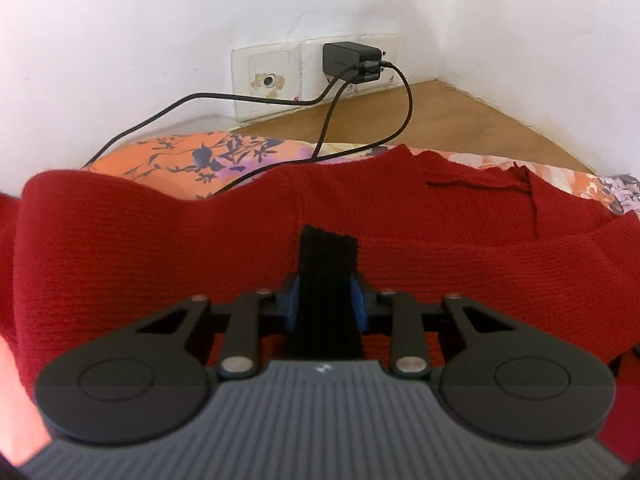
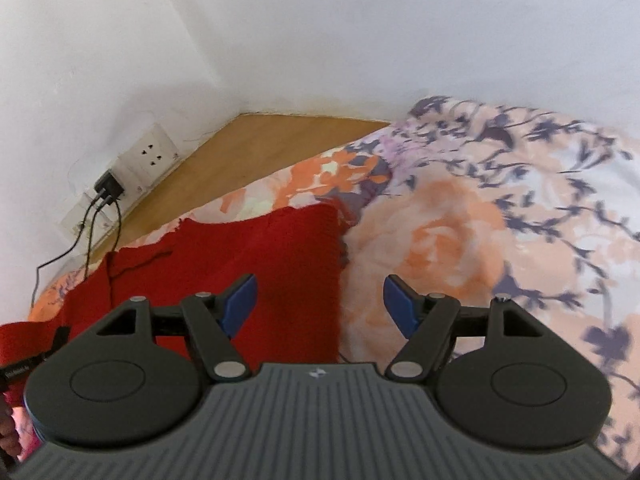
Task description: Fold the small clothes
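A red knitted garment (image 1: 160, 240) lies spread over a floral bedsheet (image 1: 180, 152). My left gripper (image 1: 326, 280) is shut on a black knitted strip (image 1: 326, 252) that stands up between its blue pads, just above the red knit. I cannot tell if the strip belongs to the garment. In the right wrist view the red garment (image 2: 280, 248) ends in a straight right edge. My right gripper (image 2: 320, 296) hangs open above that edge, with nothing between its fingers (image 2: 242, 300).
A black charger (image 1: 352, 60) sits in a wall socket, and its cables (image 1: 404, 120) trail down onto the sheet behind the garment. A wooden ledge (image 2: 248, 152) runs along the white wall. Floral bedsheet (image 2: 460, 240) stretches to the right.
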